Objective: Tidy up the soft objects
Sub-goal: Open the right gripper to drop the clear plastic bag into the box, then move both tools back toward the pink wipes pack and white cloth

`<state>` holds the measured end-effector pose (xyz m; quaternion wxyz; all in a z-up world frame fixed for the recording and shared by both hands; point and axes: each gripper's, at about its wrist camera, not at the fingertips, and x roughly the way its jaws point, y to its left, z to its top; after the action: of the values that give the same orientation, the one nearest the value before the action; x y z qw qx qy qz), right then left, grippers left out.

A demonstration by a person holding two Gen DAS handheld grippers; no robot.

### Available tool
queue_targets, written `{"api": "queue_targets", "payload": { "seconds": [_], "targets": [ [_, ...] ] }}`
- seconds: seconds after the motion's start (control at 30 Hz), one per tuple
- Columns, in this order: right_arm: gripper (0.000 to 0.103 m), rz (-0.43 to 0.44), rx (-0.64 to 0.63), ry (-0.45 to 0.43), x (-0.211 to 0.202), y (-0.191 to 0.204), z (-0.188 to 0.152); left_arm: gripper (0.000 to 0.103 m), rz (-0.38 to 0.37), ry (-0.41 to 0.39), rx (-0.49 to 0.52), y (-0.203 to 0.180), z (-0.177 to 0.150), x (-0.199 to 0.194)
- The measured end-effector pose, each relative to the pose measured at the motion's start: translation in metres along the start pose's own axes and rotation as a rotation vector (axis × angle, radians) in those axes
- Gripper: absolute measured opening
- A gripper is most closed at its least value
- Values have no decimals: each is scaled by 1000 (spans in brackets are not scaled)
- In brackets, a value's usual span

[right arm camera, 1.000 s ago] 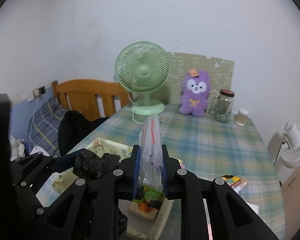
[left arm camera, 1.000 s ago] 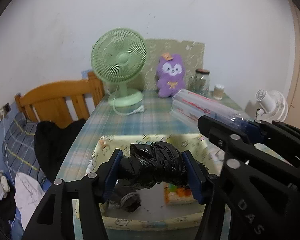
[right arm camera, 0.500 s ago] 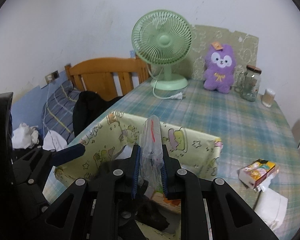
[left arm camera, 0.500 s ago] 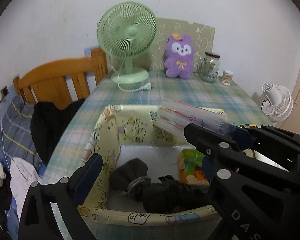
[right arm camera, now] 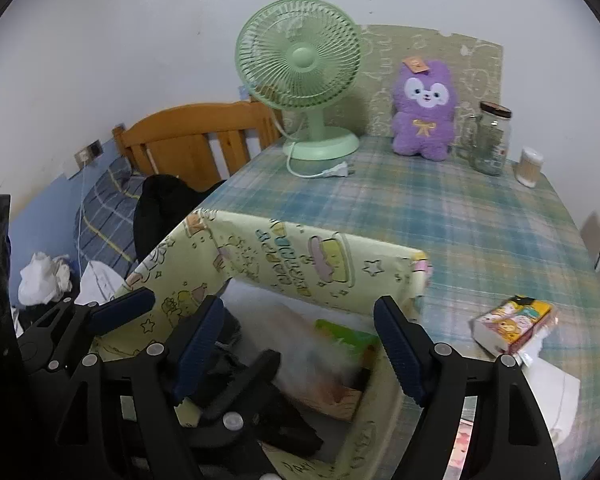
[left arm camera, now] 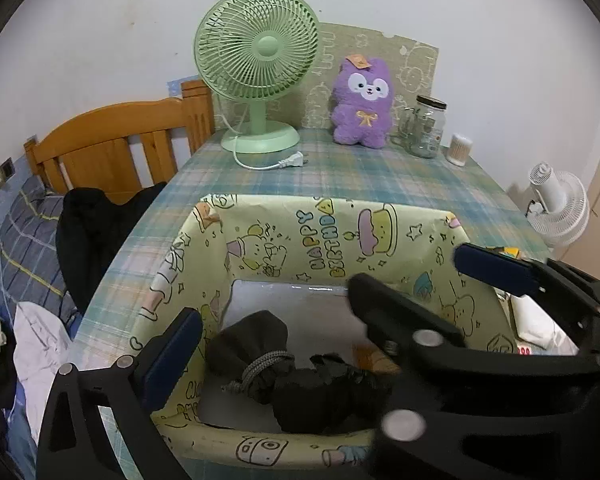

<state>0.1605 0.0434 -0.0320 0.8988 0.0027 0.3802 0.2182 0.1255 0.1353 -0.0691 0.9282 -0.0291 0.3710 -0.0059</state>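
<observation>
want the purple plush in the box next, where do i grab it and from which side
Pinch the purple plush across its round belly, coming from the front over the table. It sits upright against the backboard, jar close on its right, so back and right are blocked.

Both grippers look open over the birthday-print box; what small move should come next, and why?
Probably lift the right gripper clear of the box and toward the cartoon-print packet lying on the tablecloth beside it. Both it and the left gripper are open and empty, and the black bundle already lies inside.
</observation>
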Motion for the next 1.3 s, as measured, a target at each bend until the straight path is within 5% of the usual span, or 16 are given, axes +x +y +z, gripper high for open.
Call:
{"api": "queue_targets", "payload": {
  "seconds": [1.3],
  "targets": [
    [85, -156, 85, -220, -154, -62, -2, 103, -45, -217, 103, -107, 22, -101]
  ]
}}
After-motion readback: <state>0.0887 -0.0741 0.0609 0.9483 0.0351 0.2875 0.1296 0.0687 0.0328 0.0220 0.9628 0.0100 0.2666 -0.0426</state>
